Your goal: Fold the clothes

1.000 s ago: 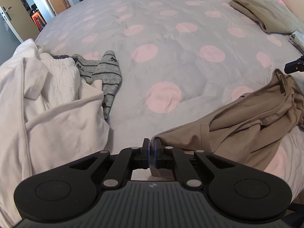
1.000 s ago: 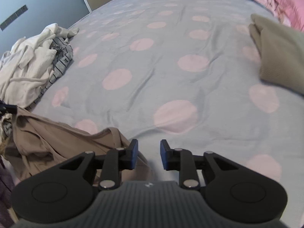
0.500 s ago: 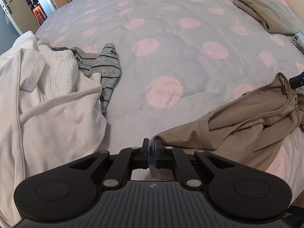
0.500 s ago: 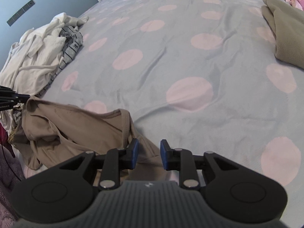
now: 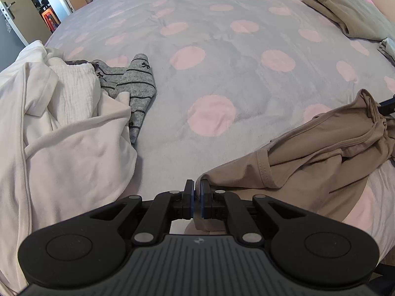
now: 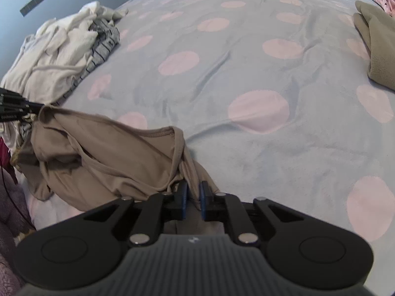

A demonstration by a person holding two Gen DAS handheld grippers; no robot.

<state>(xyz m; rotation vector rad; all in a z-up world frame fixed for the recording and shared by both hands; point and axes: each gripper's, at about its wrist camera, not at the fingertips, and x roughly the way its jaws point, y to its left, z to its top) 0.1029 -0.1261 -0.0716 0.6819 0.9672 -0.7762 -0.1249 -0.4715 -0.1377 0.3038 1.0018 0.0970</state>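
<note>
Left wrist view: the left tongs [image 5: 196,190] are pinched tight on a corner of the tan garment [image 5: 308,162], with cloth showing between the blue pads. The garment stretches rightward along the near edge of the bed [image 5: 222,79], whose grey cover bears pink dots, up to the dark tip of the right tongs [image 5: 387,104] at the right border. Seen only here: an open doorway [image 5: 47,12] beyond the bed's far left corner.

Right wrist view: the right tongs [image 6: 193,192] have just been closing; their jaws stand narrow with a fold of the tan garment [image 6: 111,155] between them and the pads pressing it. The left tongs [image 6: 27,106] hold the far end at the left border. Both views show the heap of white clothes [image 6: 56,56] with a grey striped piece [image 6: 106,42] at the left edge, and a folded olive garment [image 6: 380,44] at the far right.
</note>
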